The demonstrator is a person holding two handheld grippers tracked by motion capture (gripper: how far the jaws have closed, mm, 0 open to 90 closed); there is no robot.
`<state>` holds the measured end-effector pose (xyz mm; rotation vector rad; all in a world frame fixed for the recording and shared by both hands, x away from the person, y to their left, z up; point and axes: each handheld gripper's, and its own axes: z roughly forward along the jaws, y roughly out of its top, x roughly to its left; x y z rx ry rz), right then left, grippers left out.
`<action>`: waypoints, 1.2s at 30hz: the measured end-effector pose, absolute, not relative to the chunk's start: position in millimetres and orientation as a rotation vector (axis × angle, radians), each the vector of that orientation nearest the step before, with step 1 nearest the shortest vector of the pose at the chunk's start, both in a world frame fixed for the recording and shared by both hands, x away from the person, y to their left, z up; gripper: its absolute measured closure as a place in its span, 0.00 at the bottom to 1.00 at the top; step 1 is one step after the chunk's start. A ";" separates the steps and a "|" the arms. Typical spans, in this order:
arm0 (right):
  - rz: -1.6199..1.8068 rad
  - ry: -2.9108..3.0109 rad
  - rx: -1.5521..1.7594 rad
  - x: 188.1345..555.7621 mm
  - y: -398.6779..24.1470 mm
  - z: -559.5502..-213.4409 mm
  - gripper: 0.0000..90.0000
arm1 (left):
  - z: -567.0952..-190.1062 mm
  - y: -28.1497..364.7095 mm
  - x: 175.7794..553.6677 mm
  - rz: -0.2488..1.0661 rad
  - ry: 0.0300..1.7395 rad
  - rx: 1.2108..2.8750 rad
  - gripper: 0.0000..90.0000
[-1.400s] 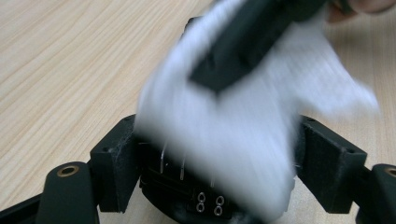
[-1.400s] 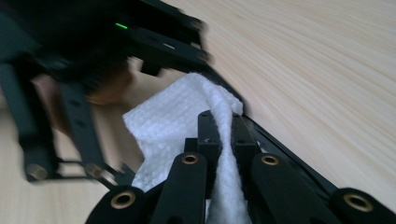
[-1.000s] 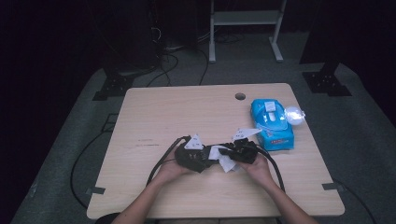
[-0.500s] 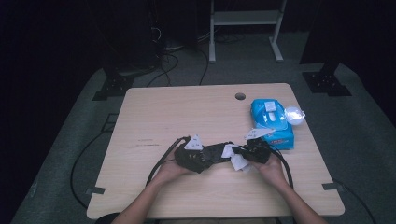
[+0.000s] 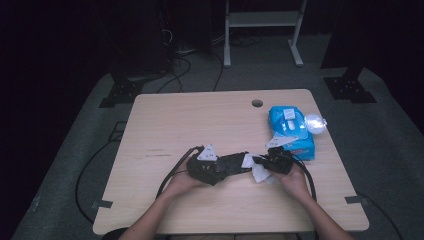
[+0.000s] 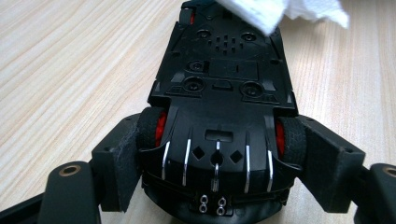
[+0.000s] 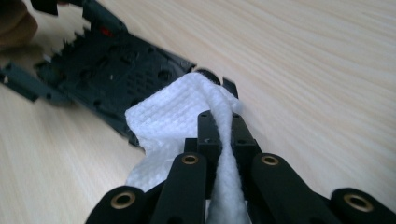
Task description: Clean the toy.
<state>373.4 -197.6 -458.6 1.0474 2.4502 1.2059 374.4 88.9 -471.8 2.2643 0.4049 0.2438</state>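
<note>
Two grippers are seen at work on one wooden table (image 5: 165, 120), each held in one hand. At the left, the left gripper (image 5: 207, 167) is clamped on one black toy car (image 5: 231, 162), which is held upside down just above the near middle of the tabletop. In the left gripper view, the two jaws are pressed against the car's (image 6: 224, 102) two rear wheels, one on each side, both showing red hubs; the flat underside is turned up, with four silver strips counted across its rear end and a row of round screw wells farther forward. One corner of white tissue (image 6: 280, 14) is laid over the car's far end.

Further right, the right gripper (image 5: 272, 162) is closed tight on that one tissue (image 5: 259, 172), which is pressed against the car's front. In the right gripper view, the tissue (image 7: 182, 116) is pinched into a fold between the two jaws and spread out over the end of the dark chassis (image 7: 107, 70).

At the far right of the table, one blue pack of wipes (image 5: 290, 131) is seen lying flat, with one small clear shiny object (image 5: 315, 122) just beside it. One round hole (image 5: 257, 103) is counted near the table's far edge.
</note>
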 end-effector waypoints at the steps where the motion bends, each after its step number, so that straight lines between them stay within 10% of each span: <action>1: 1.208 2.451 1.051 375.9 -194.7 -458.1 0.95 | -471.6 88.7 374.2 0.248 0.401 2.265 0.26; 23: 1.194 2.488 1.037 364.1 -199.0 -457.4 0.95 | -471.0 89.4 375.2 0.230 0.415 2.254 0.26; 36: 1.309 2.544 0.868 373.5 -122.6 -449.9 0.96 | -471.1 87.8 374.5 0.247 0.395 2.266 0.26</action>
